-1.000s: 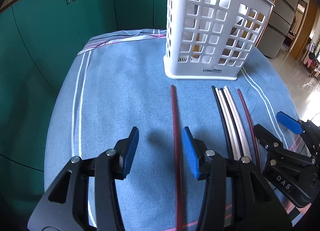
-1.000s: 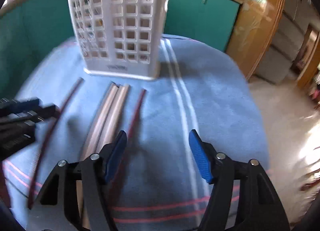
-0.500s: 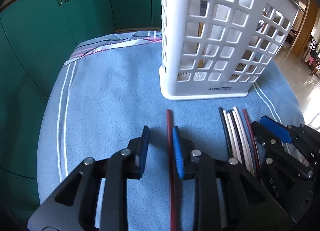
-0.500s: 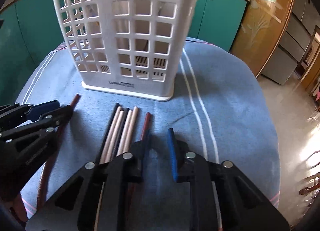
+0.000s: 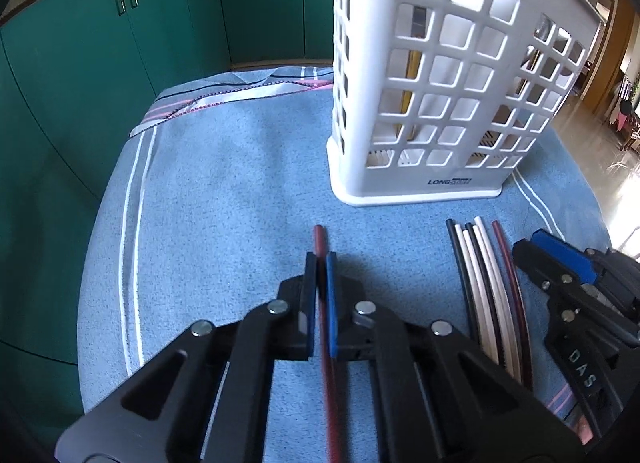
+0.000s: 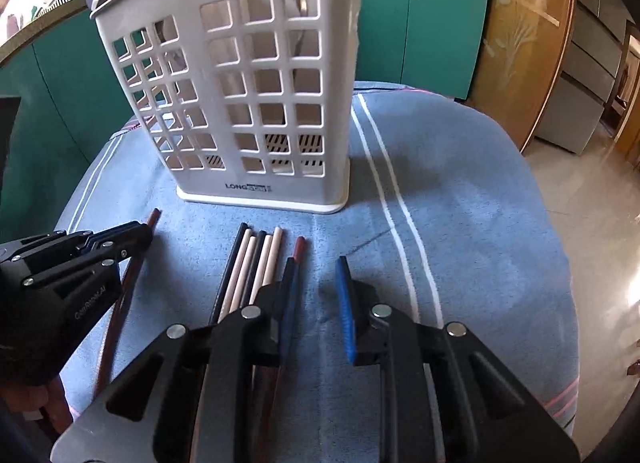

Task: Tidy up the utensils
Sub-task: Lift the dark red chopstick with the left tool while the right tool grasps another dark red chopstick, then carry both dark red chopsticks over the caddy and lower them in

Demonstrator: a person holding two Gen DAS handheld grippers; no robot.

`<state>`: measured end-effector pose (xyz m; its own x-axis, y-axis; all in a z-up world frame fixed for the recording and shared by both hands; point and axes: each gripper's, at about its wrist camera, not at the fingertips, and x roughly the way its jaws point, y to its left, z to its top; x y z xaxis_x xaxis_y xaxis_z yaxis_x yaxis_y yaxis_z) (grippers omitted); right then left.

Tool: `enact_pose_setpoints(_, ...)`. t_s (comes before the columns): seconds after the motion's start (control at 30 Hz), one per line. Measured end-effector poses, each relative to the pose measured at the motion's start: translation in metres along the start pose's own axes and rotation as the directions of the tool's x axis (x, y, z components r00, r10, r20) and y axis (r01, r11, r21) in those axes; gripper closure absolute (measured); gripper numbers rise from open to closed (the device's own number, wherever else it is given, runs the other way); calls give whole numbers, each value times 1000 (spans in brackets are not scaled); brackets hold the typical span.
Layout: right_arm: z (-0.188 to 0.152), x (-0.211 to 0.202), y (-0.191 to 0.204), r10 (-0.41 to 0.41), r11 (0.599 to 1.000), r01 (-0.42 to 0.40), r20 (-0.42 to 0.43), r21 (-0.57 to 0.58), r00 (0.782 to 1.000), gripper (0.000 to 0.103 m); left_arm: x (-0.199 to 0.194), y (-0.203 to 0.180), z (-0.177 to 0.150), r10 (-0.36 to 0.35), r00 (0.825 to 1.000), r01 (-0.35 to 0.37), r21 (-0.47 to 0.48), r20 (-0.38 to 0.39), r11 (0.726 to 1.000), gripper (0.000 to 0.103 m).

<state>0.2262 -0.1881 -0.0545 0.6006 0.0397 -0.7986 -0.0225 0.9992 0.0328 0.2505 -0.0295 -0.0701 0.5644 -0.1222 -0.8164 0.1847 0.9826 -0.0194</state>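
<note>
in the left wrist view, the left claw (image 5: 321,263) is clamped on a lone dark red chopstick (image 5: 320,237) lying on the blue striped cloth (image 5: 224,191) that covers the worktop. its tip pokes out past the blue pads toward the white plastic lattice utensil holder (image 5: 440,103), which stands upright just beyond. to the right lies a bundle of black, white and dark red chopsticks (image 5: 486,283), with the right claw (image 5: 536,247) beside it.

in the right wrist view, the right claw (image 6: 316,263) stands slightly apart with only cloth visible in the gap; its left pad sits against the bundle's outermost dark red chopstick (image 6: 298,247). the holder (image 6: 248,103) stands ahead, the left claw (image 6: 132,235) at far left.
</note>
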Motion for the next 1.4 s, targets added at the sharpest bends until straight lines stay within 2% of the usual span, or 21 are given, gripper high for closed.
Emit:
enact_pose_setpoints(0.3,-2,8,22,-52,997,51,-16,-65,998,81,-51,-1,-4,-18,993,18,7,114,1000,99)
enact_pose_setpoints(0.43,-2,8,28,-77,993,74,-29,-89,997,82,-63,-1,-6,-29,992,28,13,126,1000,99)
enact_pose_setpoints(0.47,-2,8,29,-69,995,66,-35,-79,997,85,-64,2,-5,-32,991,31,12,129,999,99)
enact_pose_setpoints(0.5,-2,8,30,-61,996,58,-36,-74,998,98,-65,3,-3,-29,990,29,6,139,1000,99)
enact_pose_setpoints(0.6,-3,5,30,-39,998,37,-36,-59,999,98,-72,9,-2,-41,987,43,-12,157,999,99)
enact_pose_setpoints(0.8,-2,-32,5,73,997,-74,31,19,997,99,-96,16,-2,-62,977,71,-36,203,997,99)
enact_pose_setpoints(0.9,-2,-66,-4,121,992,-125,94,35,988,99,-112,14,-3,-78,969,86,-25,233,996,99)
enact_pose_setpoints(1.1,0,-137,-14,187,979,-201,229,36,955,99,-150,11,-6,-123,950,132,-9,286,991,99)
enact_pose_setpoints(1.27,4,-186,-14,204,975,-222,343,13,917,99,-189,8,-9,-142,924,148,10,356,989,99)
enact_pose_setpoints(1.4,1,-210,-14,215,972,-234,399,0,891,99,-219,6,-11,-146,900,149,26,411,989,99)
